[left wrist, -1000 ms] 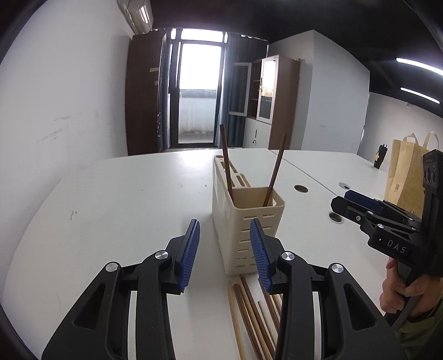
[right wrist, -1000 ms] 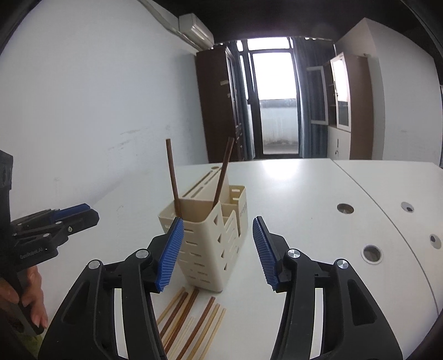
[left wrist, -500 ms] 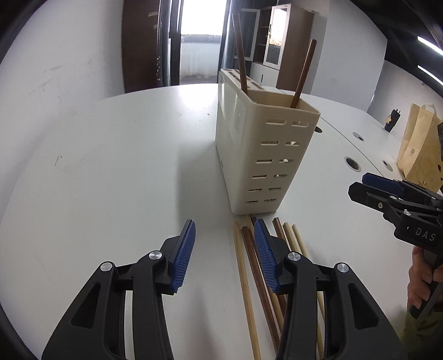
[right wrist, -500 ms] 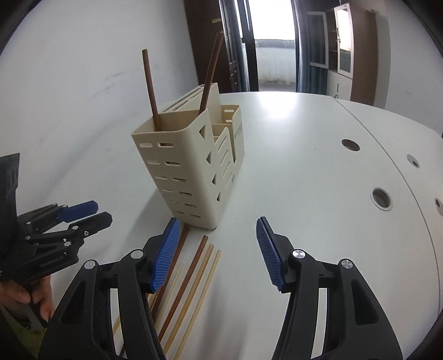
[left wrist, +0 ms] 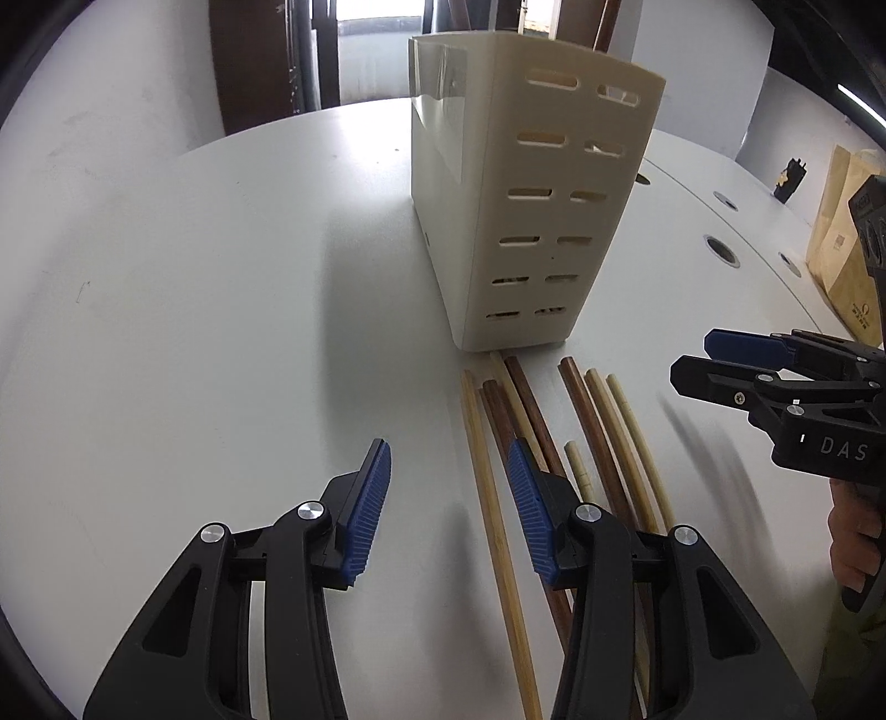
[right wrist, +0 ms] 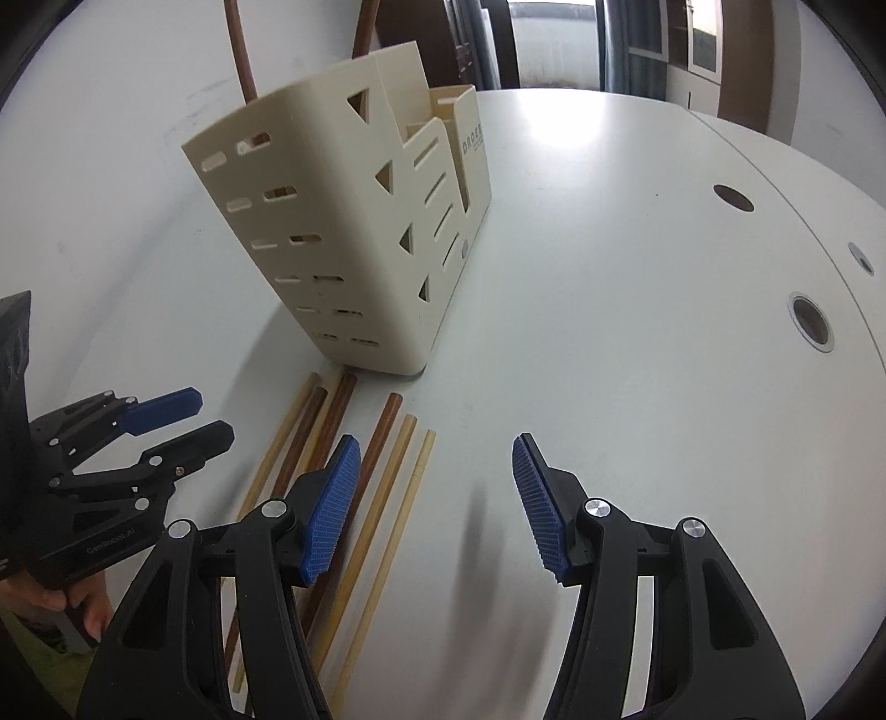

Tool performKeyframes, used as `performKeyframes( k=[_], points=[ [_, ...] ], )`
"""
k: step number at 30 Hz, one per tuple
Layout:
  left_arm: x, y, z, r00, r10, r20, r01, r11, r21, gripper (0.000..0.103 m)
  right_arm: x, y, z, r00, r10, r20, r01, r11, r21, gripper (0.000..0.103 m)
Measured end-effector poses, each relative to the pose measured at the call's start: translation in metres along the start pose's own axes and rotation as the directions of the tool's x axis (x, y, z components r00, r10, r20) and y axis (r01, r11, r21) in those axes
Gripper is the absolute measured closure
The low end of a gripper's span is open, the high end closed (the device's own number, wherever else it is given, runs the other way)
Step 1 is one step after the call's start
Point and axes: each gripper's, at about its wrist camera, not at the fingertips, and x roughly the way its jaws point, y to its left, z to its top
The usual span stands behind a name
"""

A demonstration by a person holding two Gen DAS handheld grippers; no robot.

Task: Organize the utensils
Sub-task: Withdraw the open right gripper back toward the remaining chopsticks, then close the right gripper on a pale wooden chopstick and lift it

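Now both tongs hang partly open and empty: the left tongs (left wrist: pixel 449 501), lately widening, straddle a pale chopstick (left wrist: pixel 493 509); the right tongs (right wrist: pixel 434 501) hover over bare bench (right wrist: pixel 637 332) beside the chopsticks (right wrist: pixel 354 487), near the holder (right wrist: pixel 354 232).

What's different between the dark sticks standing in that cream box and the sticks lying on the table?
The sticks in the cream box, such as the dark one, stand upright and are all dark brown. The sticks on the table lie flat in a loose row, some dark, some pale. Both kinds are long, thin chopsticks.
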Motion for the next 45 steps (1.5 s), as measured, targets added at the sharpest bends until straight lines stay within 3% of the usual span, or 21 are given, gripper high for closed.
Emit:
performKeyframes(
  k=[15,27,36,39,42,45],
  points=[
    [0.028,-0.005,-0.008,0.998,0.013,-0.067,-0.011,0.999,0.03,0.059,0.037,0.0,-0.009,0.995,-0.032,-0.096,0.033,0.999,0.003,0.046],
    [0.039,-0.007,-0.002,0.997,0.035,-0.069,-0.032,0.999,0.037,0.061,0.04,0.01,-0.008,0.992,-0.098,-0.081,0.095,0.994,-0.046,0.046],
    [0.056,-0.005,0.023,0.995,0.047,-0.083,-0.043,0.998,0.046,0.062,0.038,0.023,-0.014,0.988,-0.151,-0.04,0.147,0.985,-0.09,0.044],
    [0.059,-0.003,0.028,0.995,0.058,-0.083,-0.055,0.998,0.039,0.067,0.037,0.026,-0.015,0.989,-0.144,-0.029,0.14,0.985,-0.103,0.047],
    [0.06,-0.005,0.03,0.995,0.061,-0.084,-0.057,0.997,0.044,0.075,0.033,0.03,-0.018,0.992,-0.122,-0.02,0.119,0.985,-0.127,0.062],
    [0.06,-0.007,0.031,0.994,0.073,-0.081,-0.069,0.996,0.054,0.091,0.03,0.035,-0.021,0.994,-0.108,-0.02,0.104,0.984,-0.141,0.081]
  ],
)
